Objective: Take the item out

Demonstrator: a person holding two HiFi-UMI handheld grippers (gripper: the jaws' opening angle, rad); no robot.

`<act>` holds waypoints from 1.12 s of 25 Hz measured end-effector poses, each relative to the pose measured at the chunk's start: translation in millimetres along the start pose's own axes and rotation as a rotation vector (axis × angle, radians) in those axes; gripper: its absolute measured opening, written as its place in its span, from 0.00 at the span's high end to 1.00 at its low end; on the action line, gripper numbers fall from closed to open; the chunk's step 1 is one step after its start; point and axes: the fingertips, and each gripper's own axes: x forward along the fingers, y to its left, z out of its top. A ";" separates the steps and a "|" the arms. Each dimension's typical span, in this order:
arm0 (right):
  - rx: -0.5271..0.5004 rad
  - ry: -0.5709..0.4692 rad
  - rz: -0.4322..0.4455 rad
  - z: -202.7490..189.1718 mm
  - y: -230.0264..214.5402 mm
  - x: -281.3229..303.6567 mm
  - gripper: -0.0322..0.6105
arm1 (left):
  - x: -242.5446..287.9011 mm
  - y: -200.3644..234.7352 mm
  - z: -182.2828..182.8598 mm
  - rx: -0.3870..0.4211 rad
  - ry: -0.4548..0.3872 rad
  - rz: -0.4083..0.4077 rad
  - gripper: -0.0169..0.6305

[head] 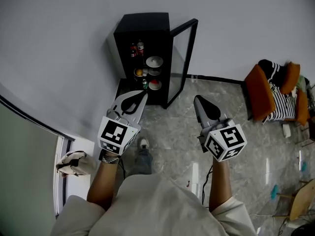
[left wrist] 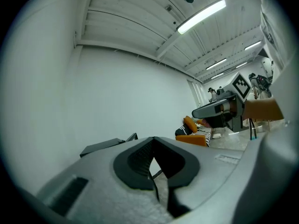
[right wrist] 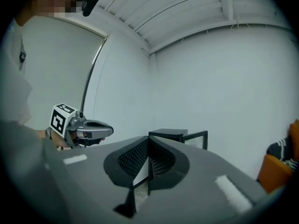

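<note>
Your left gripper (head: 142,95) is clenched on nothing, jaws pressed together, held level and aimed toward the black cabinet (head: 142,26) ahead. That cabinet stands upright against the white wall (head: 59,43), with its long axis vertical and its open front facing you. Its glass door (head: 183,58) is swung out on the right. The items sit on its shelves: two bottles (head: 137,48) upright on top, a white bowl (head: 154,61) and an orange fruit (head: 139,73) below, another bowl (head: 154,84) lowest. Your right gripper (head: 197,99) is likewise clenched and empty, apart from the cabinet. An orange chair (head: 260,93) stands far right
</note>
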 end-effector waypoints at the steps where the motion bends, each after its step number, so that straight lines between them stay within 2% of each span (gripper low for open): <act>1: -0.002 0.003 -0.002 -1.2 -4.4 6.2 0.94 | 5.9 5.2 -0.3 0.011 0.002 0.000 0.97; 6: -0.027 0.017 -0.029 -3.1 -31.6 49.8 0.94 | 48.7 37.3 -3.2 0.060 -0.025 -0.033 0.97; 13: -0.037 0.011 -0.066 8.9 -69.5 140.4 0.94 | 116.7 110.6 -14.4 0.043 -0.037 -0.080 0.97; 20: -0.004 0.000 -0.080 19.8 -100.2 223.4 0.94 | 175.4 176.1 -30.1 0.032 -0.005 -0.130 0.97; 28: -0.056 0.074 -0.098 -0.2 -119.4 292.5 0.94 | 219.6 226.8 -61.1 0.025 0.039 -0.154 0.97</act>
